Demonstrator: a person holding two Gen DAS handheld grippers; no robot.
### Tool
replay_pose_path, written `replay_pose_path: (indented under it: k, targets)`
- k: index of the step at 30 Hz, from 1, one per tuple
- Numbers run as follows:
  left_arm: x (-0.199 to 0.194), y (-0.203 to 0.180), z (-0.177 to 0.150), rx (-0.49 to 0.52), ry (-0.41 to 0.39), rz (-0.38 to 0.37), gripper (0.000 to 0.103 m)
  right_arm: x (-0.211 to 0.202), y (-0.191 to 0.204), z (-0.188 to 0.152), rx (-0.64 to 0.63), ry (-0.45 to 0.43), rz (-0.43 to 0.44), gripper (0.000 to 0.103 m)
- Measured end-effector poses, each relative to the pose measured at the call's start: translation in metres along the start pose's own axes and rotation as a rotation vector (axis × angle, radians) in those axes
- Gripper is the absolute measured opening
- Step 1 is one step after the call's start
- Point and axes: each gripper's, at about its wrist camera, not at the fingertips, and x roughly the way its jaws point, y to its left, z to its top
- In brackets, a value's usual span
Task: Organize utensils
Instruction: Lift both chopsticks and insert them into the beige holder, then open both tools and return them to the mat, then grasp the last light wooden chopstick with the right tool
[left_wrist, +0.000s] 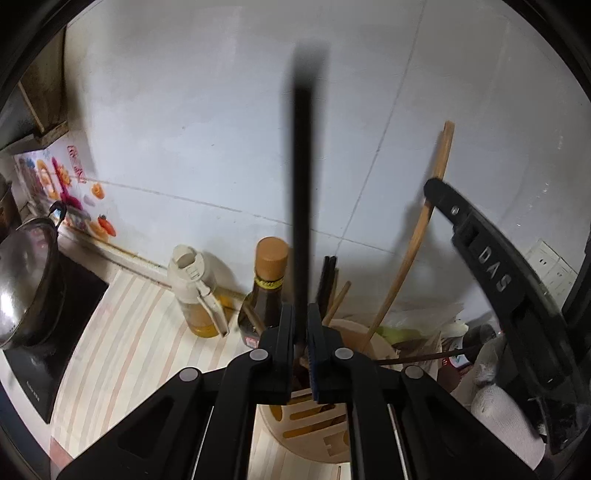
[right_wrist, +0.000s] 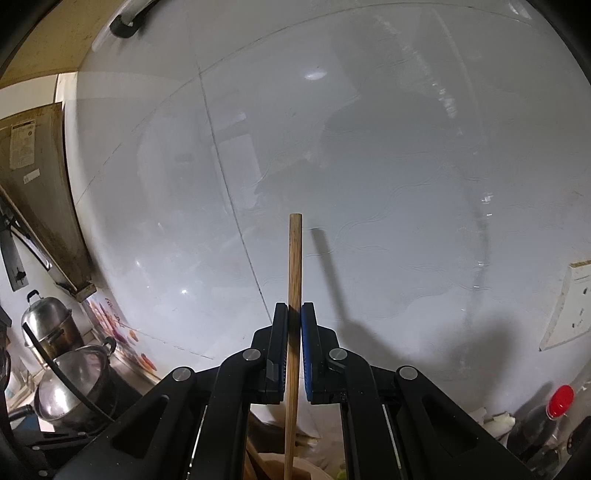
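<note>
My left gripper (left_wrist: 301, 314) is shut on a long black utensil handle (left_wrist: 304, 166) that stands upright over a cream slotted utensil holder (left_wrist: 314, 424) on the striped counter. Its lower end dips into the holder behind the jaws. Dark chopsticks (left_wrist: 328, 280) and other sticks stand in the same holder. A long wooden handle (left_wrist: 406, 254) leans out of the holder to the right, and my right gripper (left_wrist: 434, 188) grips it high up. In the right wrist view the right gripper (right_wrist: 294, 317) is shut on that wooden handle (right_wrist: 294, 258), with the holder's rim (right_wrist: 310, 472) below.
A yellow oil bottle (left_wrist: 199, 295) and a dark sauce bottle (left_wrist: 266, 295) stand left of the holder against the tiled wall. A lidded steel pot (left_wrist: 26, 280) sits on a black cooktop (left_wrist: 44, 369). A white-gloved hand (left_wrist: 495, 398) and bags crowd the right. A red-capped bottle (right_wrist: 554, 406) stands far right.
</note>
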Motion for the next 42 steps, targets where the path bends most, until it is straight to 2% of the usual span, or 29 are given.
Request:
replay_pose_path:
  k: [3, 4, 5, 6, 7, 9, 10, 12, 15, 18, 20, 21, 24, 27, 29, 33, 37, 42]
  targets:
    - [-0.008, 0.001, 0.000, -0.008, 0.009, 0.036, 0.012, 0.005, -0.002, -0.006, 0.004, 0.056, 0.013, 0.007]
    - [-0.014, 0.001, 0.000, -0.007, -0.005, 0.048, 0.025, 0.005, -0.003, -0.006, 0.013, 0.066, 0.017, 0.008]
    - [-0.018, 0.001, 0.001, -0.004, -0.016, 0.061, 0.050, 0.002, -0.005, -0.006, 0.025, 0.076, 0.013, 0.009]
    - [-0.024, 0.001, 0.002, -0.003, -0.034, 0.081, 0.066, -0.001, -0.007, -0.005, 0.035, 0.077, 0.013, 0.015]
    - [-0.033, 0.002, 0.003, -0.005, -0.062, 0.100, 0.088, -0.005, -0.009, -0.004, 0.046, 0.079, 0.022, 0.031]
    - [-0.047, 0.004, 0.005, -0.006, -0.102, 0.122, 0.092, -0.019, -0.011, 0.001, 0.054, 0.075, 0.023, 0.048]
    - [-0.053, 0.006, 0.005, -0.009, -0.114, 0.130, 0.093, -0.026, -0.012, 0.003, 0.053, 0.074, 0.023, 0.050]
    - [-0.068, 0.010, 0.001, -0.010, -0.146, 0.163, 0.103, -0.041, -0.012, 0.008, 0.051, 0.078, 0.015, 0.052]
    - [-0.081, 0.012, -0.012, 0.011, -0.160, 0.232, 0.103, -0.070, -0.019, 0.013, 0.066, 0.106, -0.021, 0.062]
    - [-0.086, 0.019, -0.034, 0.011, -0.141, 0.238, 0.103, -0.093, -0.028, 0.009, 0.090, 0.151, -0.043, 0.063]
    - [-0.085, 0.025, -0.063, 0.008, -0.105, 0.236, 0.103, -0.111, -0.035, -0.005, 0.089, 0.208, -0.083, 0.064]
    - [-0.083, 0.027, -0.073, 0.009, -0.091, 0.240, 0.103, -0.118, -0.039, -0.016, 0.093, 0.246, -0.097, 0.064]
    - [-0.060, 0.035, -0.124, 0.033, 0.019, 0.265, 0.103, -0.127, -0.046, -0.056, 0.095, 0.372, -0.137, 0.064]
    - [-0.027, 0.044, -0.168, 0.056, 0.141, 0.275, 0.103, -0.124, -0.053, -0.113, 0.110, 0.542, -0.148, 0.064]
    - [0.003, 0.050, -0.204, 0.073, 0.259, 0.283, 0.103, -0.117, -0.055, -0.158, 0.110, 0.662, -0.161, 0.064]
    - [0.038, 0.055, -0.249, 0.104, 0.382, 0.279, 0.103, -0.099, -0.058, -0.241, 0.113, 0.878, -0.162, 0.064]
    - [0.056, 0.059, -0.272, 0.112, 0.442, 0.262, 0.103, -0.089, -0.052, -0.296, 0.099, 1.004, -0.170, 0.061]
    - [0.069, 0.063, -0.287, 0.120, 0.486, 0.256, 0.103, -0.080, -0.044, -0.335, 0.073, 1.089, -0.180, 0.056]
